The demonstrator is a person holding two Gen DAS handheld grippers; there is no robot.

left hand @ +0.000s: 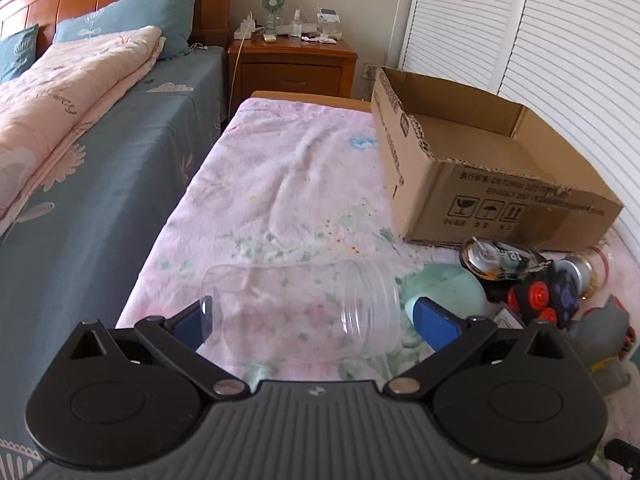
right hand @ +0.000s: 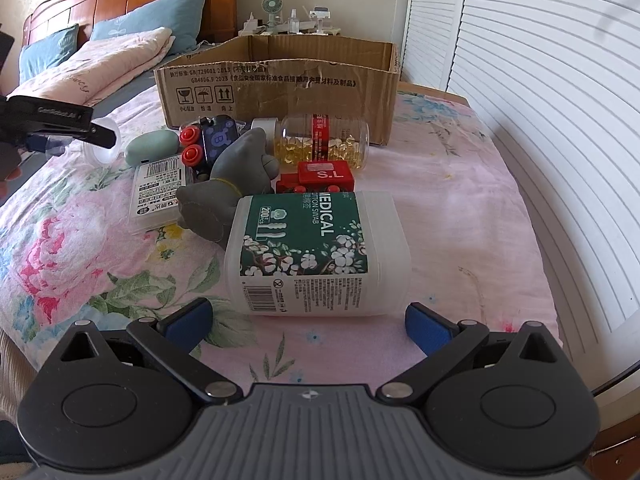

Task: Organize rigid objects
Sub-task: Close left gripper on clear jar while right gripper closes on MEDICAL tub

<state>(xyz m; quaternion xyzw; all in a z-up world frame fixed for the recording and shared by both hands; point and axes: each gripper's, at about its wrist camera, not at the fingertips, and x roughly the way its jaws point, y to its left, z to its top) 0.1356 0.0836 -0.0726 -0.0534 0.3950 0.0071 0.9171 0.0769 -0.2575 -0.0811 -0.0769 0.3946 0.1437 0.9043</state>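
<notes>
Lying sideways at lower centre of left wrist frame, clear jar (left hand: pixel 304 308) sits between spread left gripper (left hand: pixel 316 316) jaws, contact unclear. Right gripper (right hand: pixel 310 320) jaws spread, swab box (right hand: pixel 320 252) just ahead, centre frame.

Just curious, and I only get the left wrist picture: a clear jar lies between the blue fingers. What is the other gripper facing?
Observer: The right gripper is open, with a white cotton swab box lying just ahead of it.
Operator: Anything behind that box?
Observer: A red toy block marked S.L sits right behind it.
Operator: And further back?
Observer: A bottle of yellow capsules lies on its side before the cardboard box.
</notes>
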